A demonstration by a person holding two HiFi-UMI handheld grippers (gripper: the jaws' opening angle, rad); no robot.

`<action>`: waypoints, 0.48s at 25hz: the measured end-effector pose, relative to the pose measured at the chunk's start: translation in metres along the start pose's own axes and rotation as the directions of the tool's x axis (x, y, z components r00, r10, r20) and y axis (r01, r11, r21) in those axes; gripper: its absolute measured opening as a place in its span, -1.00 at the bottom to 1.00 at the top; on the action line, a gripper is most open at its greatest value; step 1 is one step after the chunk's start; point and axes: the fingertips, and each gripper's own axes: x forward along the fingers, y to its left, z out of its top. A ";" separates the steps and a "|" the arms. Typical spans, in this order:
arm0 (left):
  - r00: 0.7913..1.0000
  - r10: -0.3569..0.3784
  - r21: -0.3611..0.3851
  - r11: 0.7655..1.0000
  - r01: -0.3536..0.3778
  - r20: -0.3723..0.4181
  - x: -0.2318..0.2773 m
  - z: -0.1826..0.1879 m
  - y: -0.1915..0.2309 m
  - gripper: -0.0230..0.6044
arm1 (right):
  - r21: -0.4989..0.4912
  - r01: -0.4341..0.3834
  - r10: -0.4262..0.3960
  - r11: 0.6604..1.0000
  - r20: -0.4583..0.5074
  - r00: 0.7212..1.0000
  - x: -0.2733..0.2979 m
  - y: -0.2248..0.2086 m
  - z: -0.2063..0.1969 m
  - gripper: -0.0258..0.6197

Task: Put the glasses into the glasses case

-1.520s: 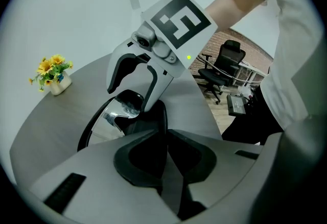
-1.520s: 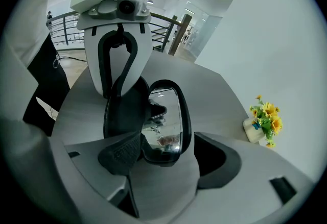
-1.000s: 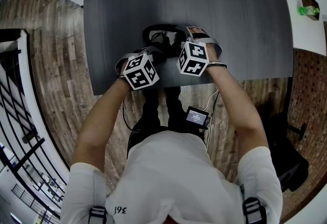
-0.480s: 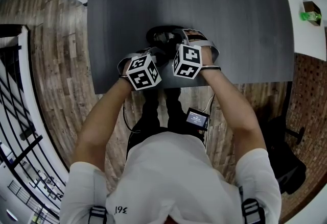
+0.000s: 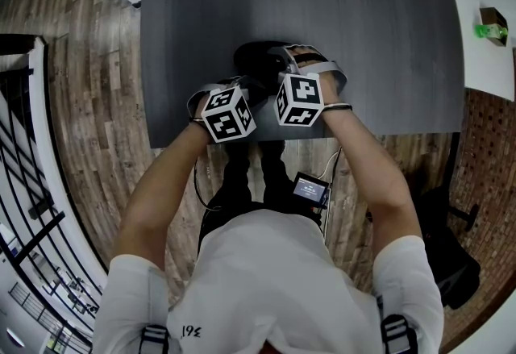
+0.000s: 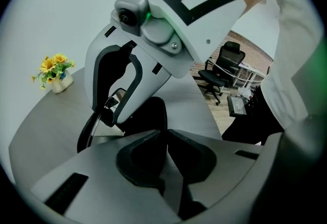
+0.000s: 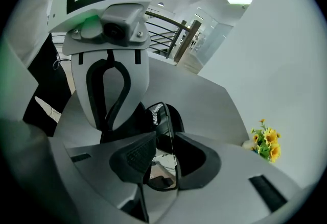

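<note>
Two grips: our left gripper point(image 6: 166, 133) narrowly pinches the glasses case point(image 6: 151, 115); our right gripper's point(image 7: 164, 140) jaws, just closing, clamp the glasses point(image 7: 163, 116).

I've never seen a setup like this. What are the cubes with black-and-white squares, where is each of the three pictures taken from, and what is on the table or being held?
A person works at a dark table with a hand-held gripper in each hand. The patterned cubes are part of the grippers. The overhead picture comes from a camera on the person's head. The other two come from cameras riding on each gripper. The left hand-held gripper seems to pinch the edge of the black glasses case. The right hand-held gripper has just been closing on the glasses, whose lens sits between its jaws. Yellow flowers stand at the table's far edge.
</note>
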 end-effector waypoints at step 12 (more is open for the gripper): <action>0.999 0.034 -0.033 0.999 -0.033 0.042 -0.009 0.005 0.007 -0.75 | 0.159 -0.024 0.022 0.987 0.016 1.000 0.006 -0.013 -0.003 -0.48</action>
